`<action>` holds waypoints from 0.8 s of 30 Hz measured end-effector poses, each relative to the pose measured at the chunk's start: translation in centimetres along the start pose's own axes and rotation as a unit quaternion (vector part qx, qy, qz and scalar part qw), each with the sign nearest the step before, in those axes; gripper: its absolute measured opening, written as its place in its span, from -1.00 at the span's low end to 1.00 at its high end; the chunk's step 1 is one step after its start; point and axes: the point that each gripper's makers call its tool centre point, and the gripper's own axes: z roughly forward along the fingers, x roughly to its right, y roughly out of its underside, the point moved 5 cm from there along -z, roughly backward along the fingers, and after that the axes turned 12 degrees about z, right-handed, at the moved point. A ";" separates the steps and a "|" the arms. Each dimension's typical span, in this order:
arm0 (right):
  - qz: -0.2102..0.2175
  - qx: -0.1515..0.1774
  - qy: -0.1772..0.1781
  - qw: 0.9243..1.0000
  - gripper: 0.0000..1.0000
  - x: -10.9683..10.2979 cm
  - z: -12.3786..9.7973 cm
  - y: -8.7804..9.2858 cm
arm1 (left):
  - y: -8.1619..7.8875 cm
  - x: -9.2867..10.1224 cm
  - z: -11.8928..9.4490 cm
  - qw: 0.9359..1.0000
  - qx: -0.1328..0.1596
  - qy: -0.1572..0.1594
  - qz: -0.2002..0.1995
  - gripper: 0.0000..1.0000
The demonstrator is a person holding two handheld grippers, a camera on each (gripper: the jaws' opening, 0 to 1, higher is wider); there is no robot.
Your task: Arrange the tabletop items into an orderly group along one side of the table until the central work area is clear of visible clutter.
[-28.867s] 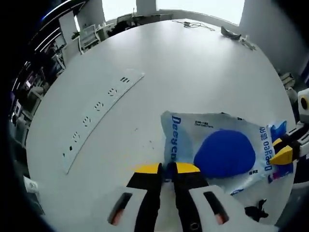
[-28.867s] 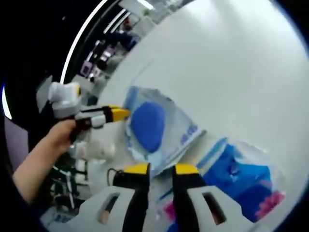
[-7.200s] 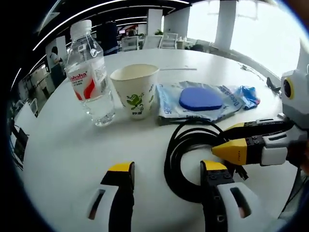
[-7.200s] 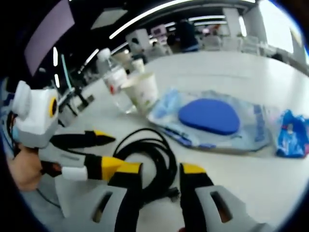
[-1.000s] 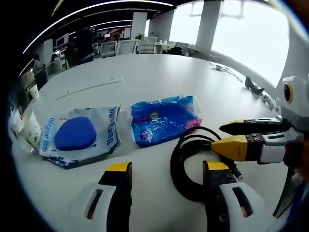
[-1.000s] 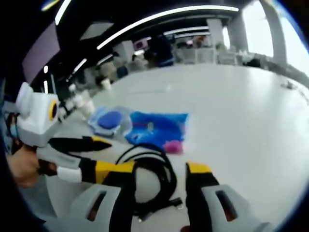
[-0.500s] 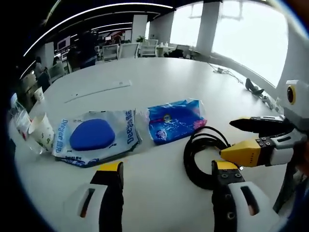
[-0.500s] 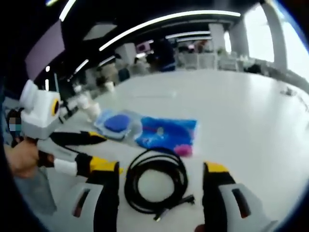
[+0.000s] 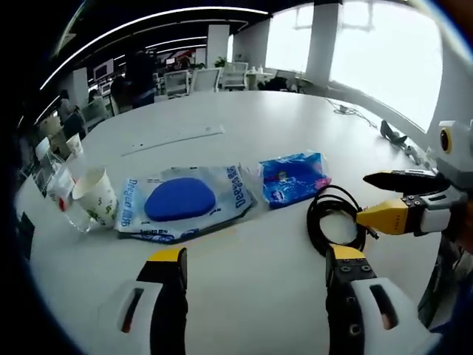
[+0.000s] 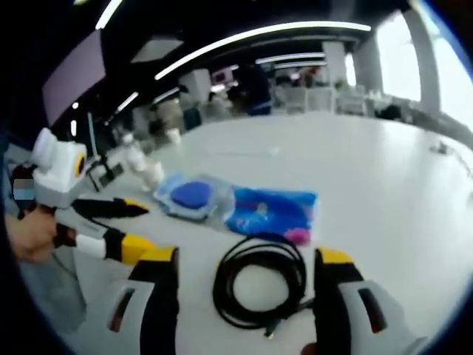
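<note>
**Row of items lined up on the white desk**

Both jaws stand wide, nothing held. The left hand-held gripper (image 9: pixel 255 260) looks over the desk (image 9: pixel 244 126): paper cup (image 9: pixel 94 196), clear pouch with blue pad (image 9: pixel 181 202), blue packet (image 9: pixel 294 177), then the black coiled cable (image 9: pixel 336 222). The right hand-held gripper (image 10: pixel 247 262) hovers over that cable (image 10: pixel 260 290), lying flat, loosely looped.

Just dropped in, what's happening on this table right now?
A person holds a tool in each hand over a white table. The left tool and the right tool are both open, holding nothing. The items sit in a row: paper cup, blue-pad packet, blue tissue pack, coiled black cable.
</note>
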 end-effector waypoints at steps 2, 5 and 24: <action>0.000 0.001 0.001 1.000 0.44 -0.2 -0.1 0.0 | 0.3 -0.6 -0.6 1.000 0.000 -0.002 -0.002 0.52; 0.002 0.003 0.005 1.000 0.45 -0.6 -0.3 0.0 | 0.7 -1.4 -1.4 1.000 0.000 -0.007 -0.001 0.52; 0.002 0.005 0.030 1.000 0.46 -5.0 -1.9 1.4 | 4.6 -7.7 -7.3 1.000 0.006 -0.030 -0.007 0.50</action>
